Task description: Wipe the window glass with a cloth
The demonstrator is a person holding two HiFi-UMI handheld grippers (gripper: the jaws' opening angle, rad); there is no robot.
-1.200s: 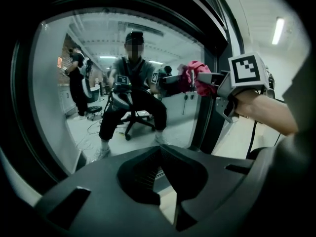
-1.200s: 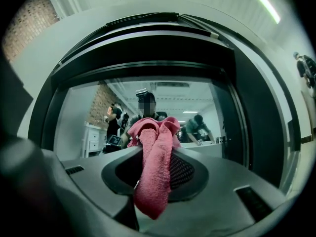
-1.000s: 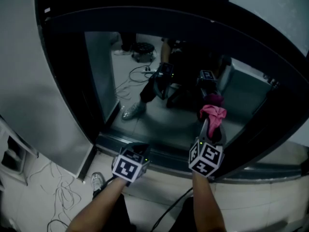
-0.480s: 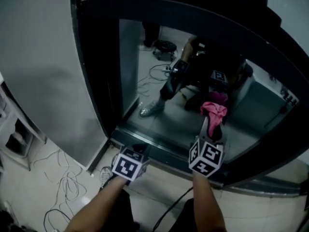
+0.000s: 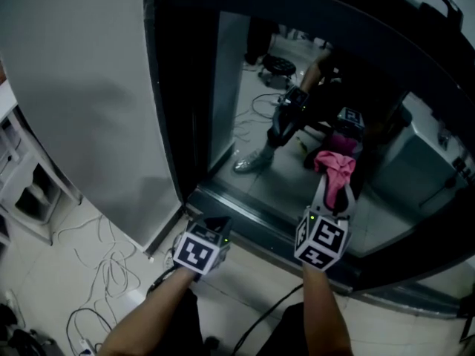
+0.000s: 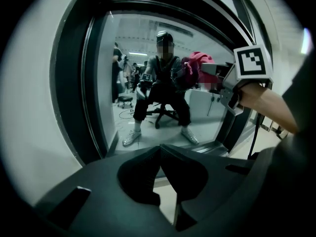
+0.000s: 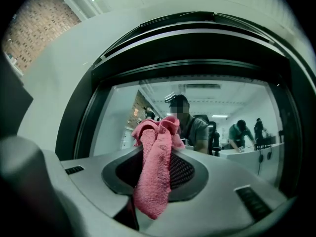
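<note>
The window glass point(image 5: 256, 117) sits in a black frame point(image 5: 169, 117) and mirrors a seated person holding both grippers. A pink cloth point(image 5: 335, 170) is bunched in my right gripper point(image 5: 334, 191), which is shut on it and held up close to the lower part of the pane. In the right gripper view the cloth point(image 7: 155, 167) hangs down between the jaws in front of the glass point(image 7: 207, 95). My left gripper point(image 5: 214, 223) is lower, near the sill, with nothing in it. In the left gripper view its jaws point(image 6: 159, 151) meet, and the cloth point(image 6: 196, 63) shows at upper right.
A grey wall panel point(image 5: 82, 87) stands left of the frame. Loose cables point(image 5: 104, 277) lie on the tiled floor below it, and a white shelf unit point(image 5: 22, 191) is at the far left. The dark sill point(image 5: 256, 215) runs under the glass.
The head view has swung left and down, so the window has slid right and more floor shows. Both grippers hold about the same pose, the cloth still in the right one.
</note>
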